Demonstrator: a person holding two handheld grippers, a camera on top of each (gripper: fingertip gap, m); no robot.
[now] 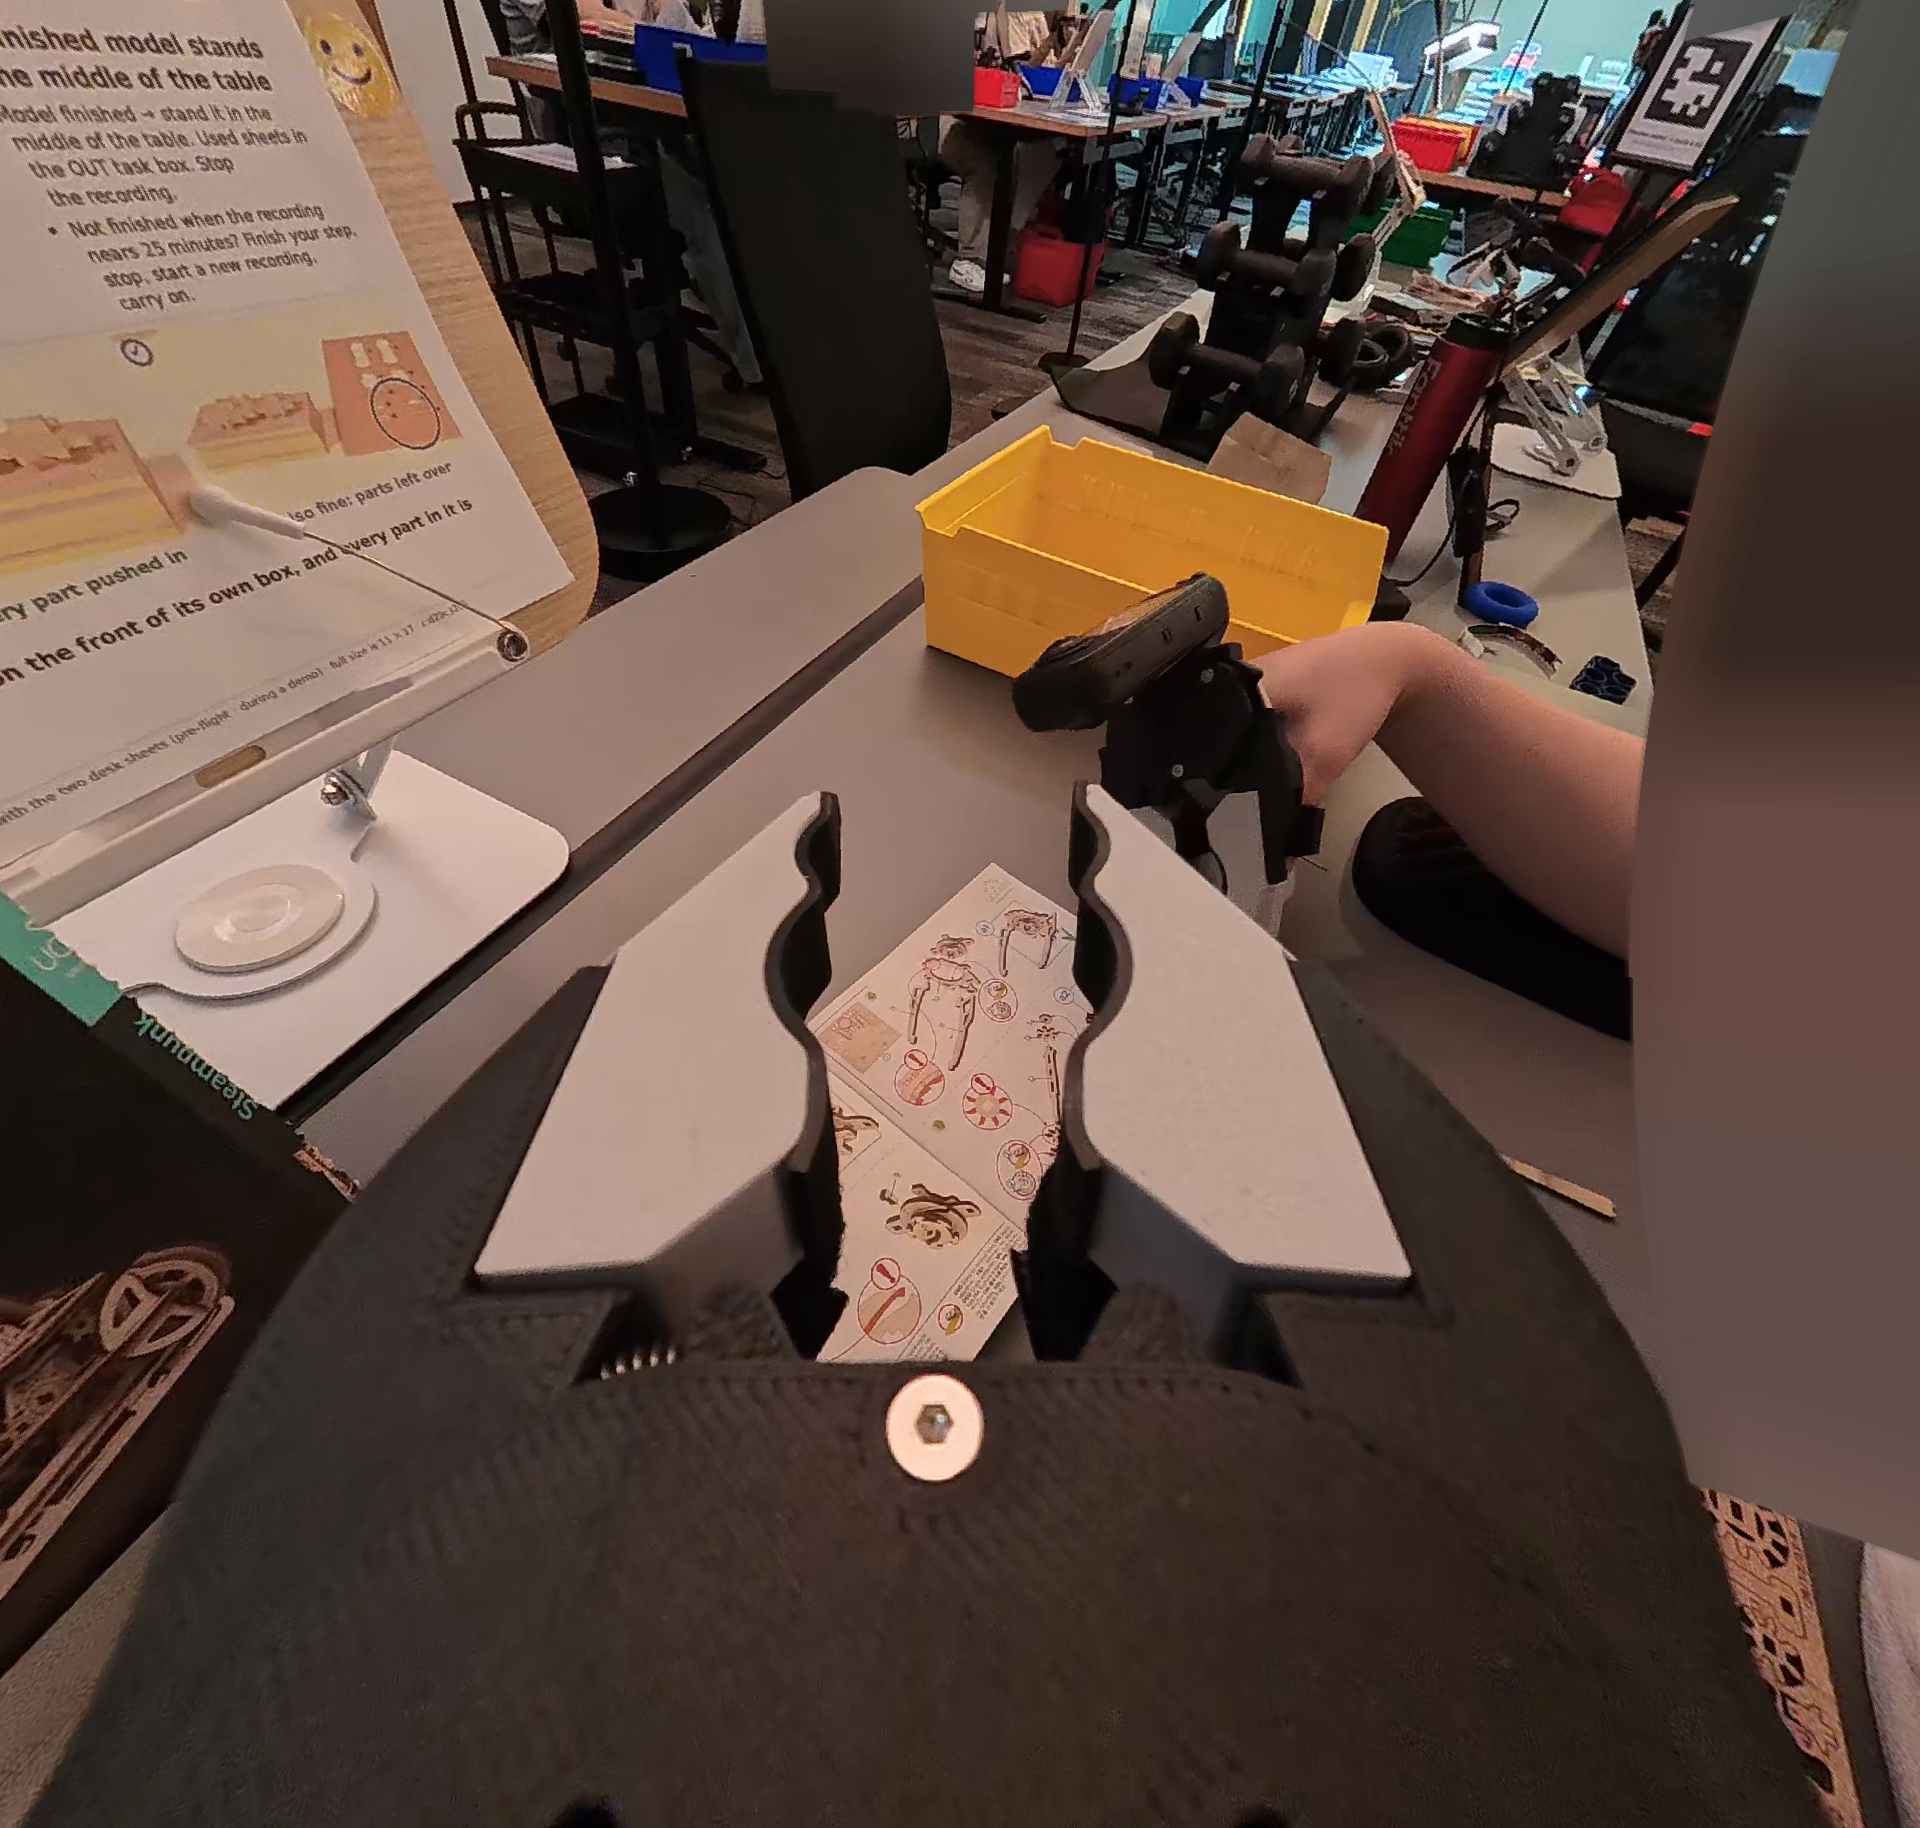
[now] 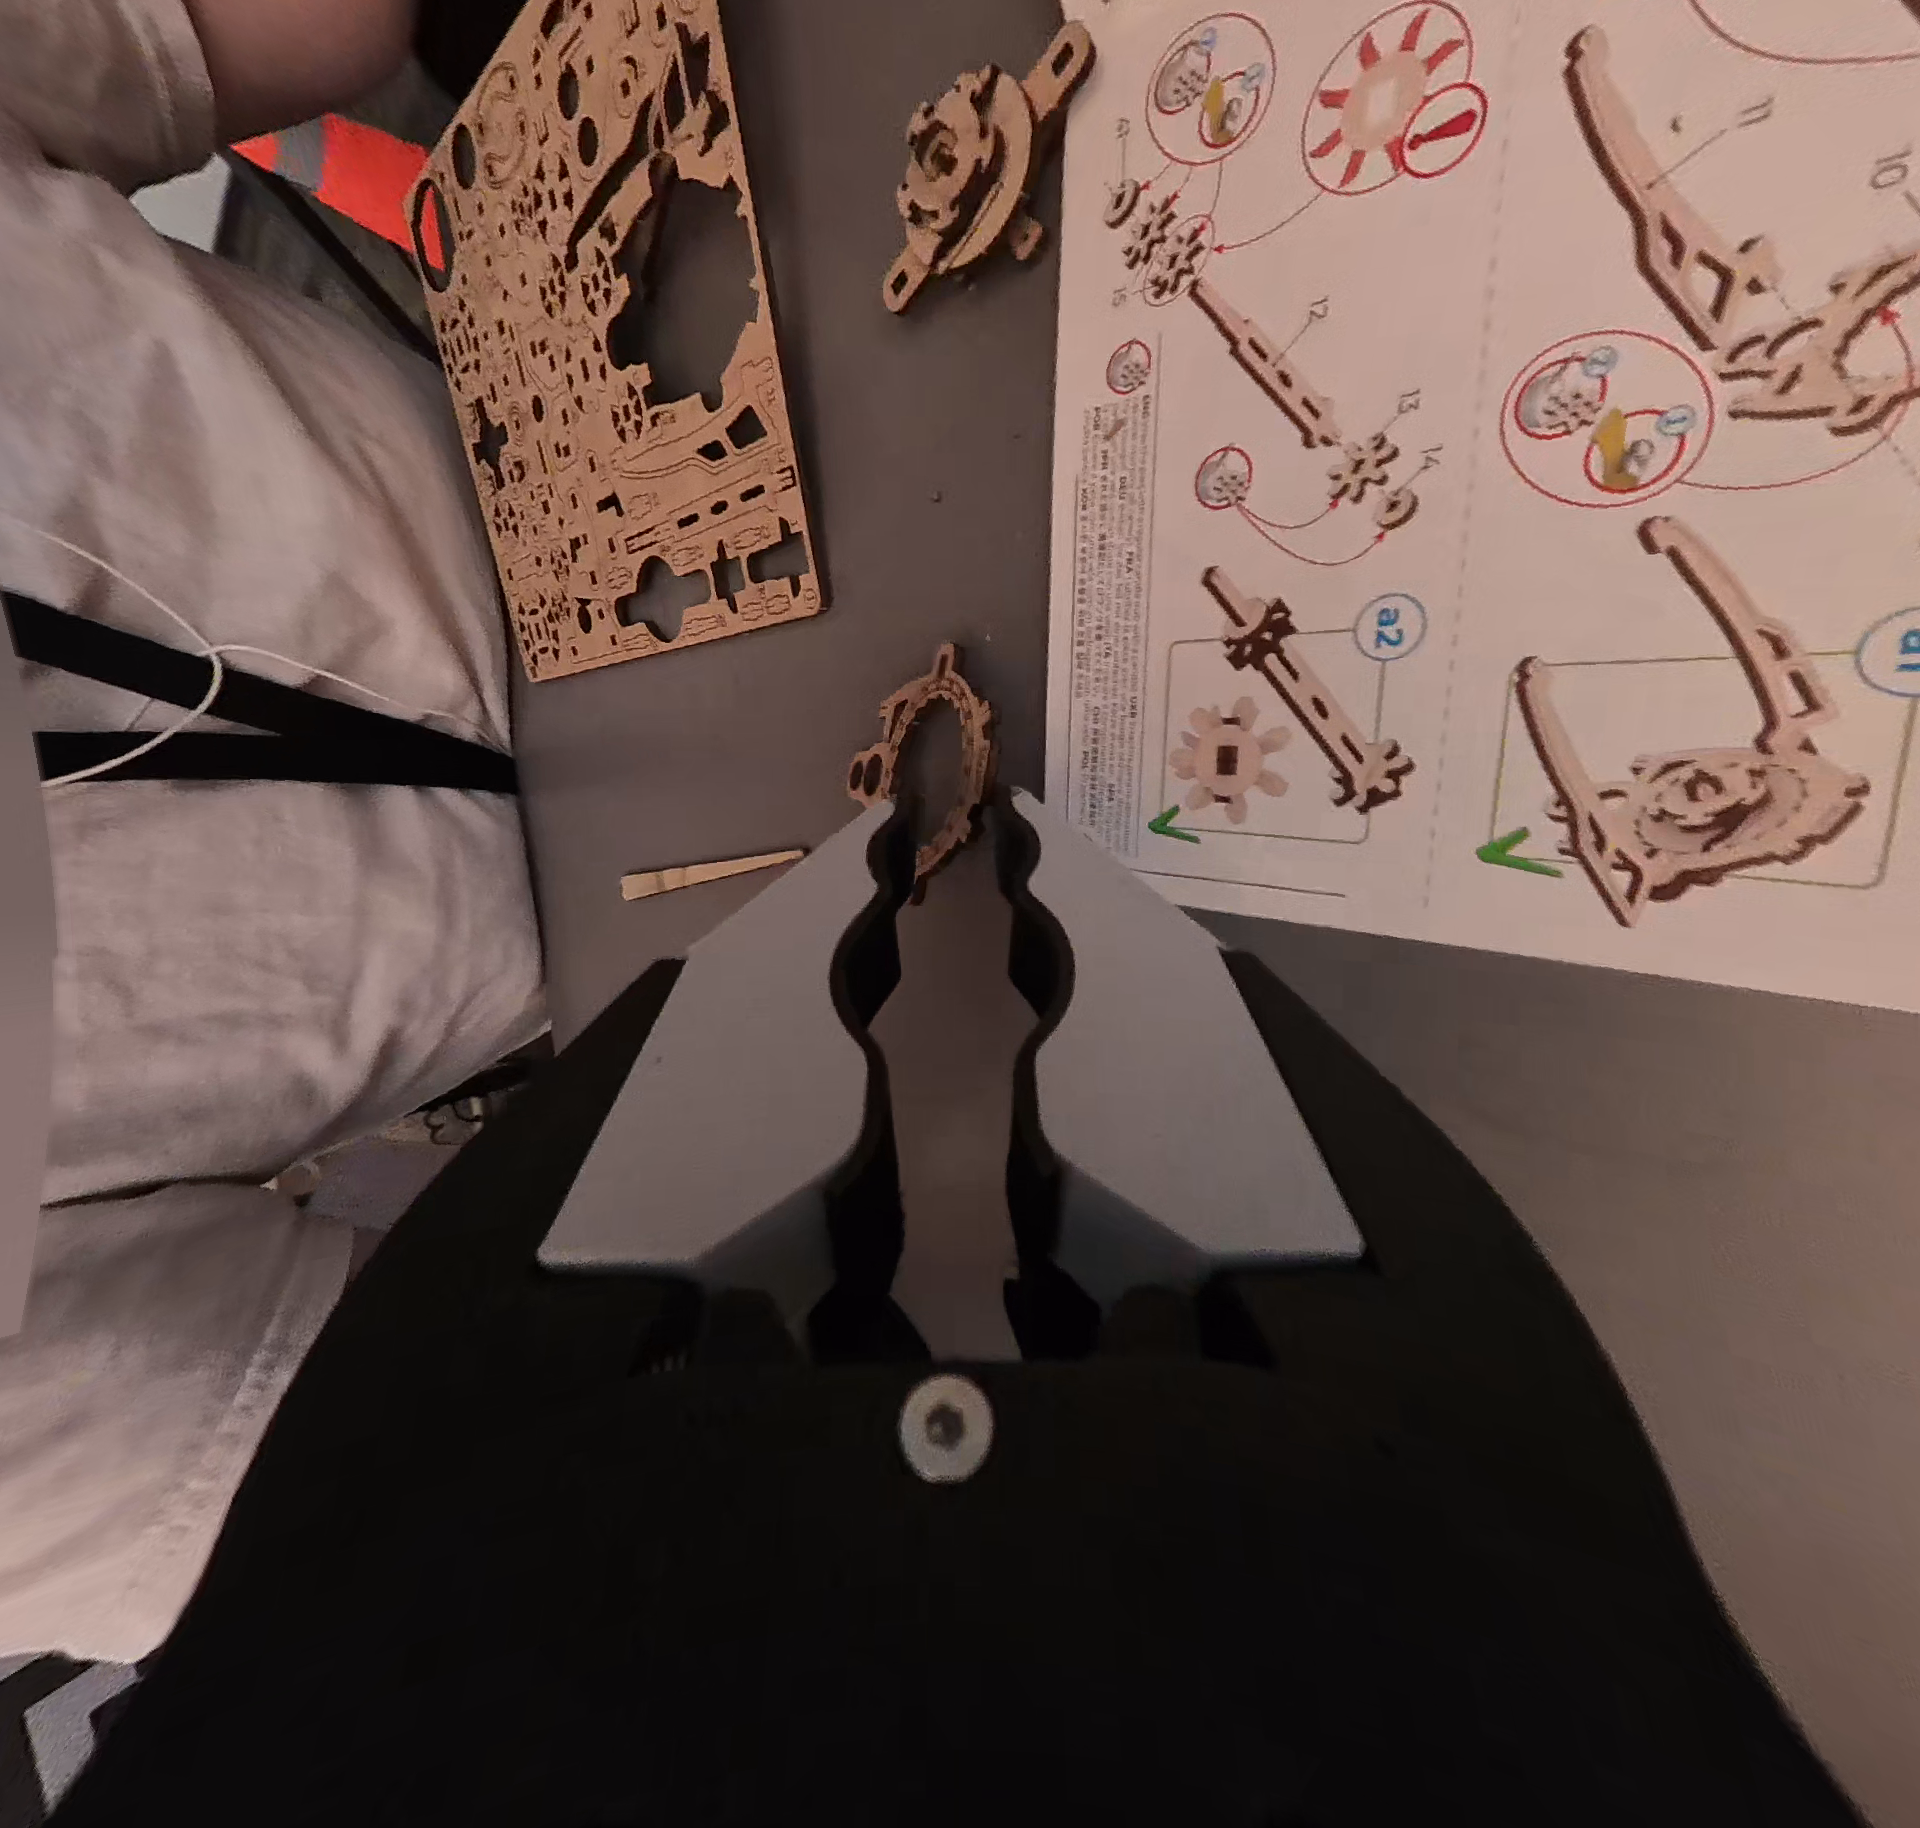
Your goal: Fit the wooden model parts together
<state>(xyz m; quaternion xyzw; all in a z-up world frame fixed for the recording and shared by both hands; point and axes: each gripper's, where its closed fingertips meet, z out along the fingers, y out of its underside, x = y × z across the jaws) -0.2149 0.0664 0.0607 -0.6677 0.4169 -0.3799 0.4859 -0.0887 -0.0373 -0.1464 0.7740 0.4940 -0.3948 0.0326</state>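
In the right wrist view my right gripper (image 2: 951,807) points down at the grey table and is shut on a small wooden ring part (image 2: 977,750), which sits across its fingertips. A round wooden sub-assembly (image 2: 966,168) lies farther off. A laser-cut plywood sheet (image 2: 582,344) with several parts punched out lies to the left. The paper instruction sheet (image 2: 1455,428) lies to the right. In the left wrist view my left gripper (image 1: 956,822) is open and empty above the instruction sheet (image 1: 935,1082). The right gripper (image 1: 1247,874) shows beyond it, held by a hand.
A yellow bin (image 1: 1039,573) stands at the back of the table. A white stand (image 1: 312,895) holding a printed card is at the left, next to a dark model box (image 1: 125,1259). A thin wooden sliver (image 2: 712,872) lies near my right fingers. The person's clothing fills the left. My hands' fingertips stand some 25 cm from each other.
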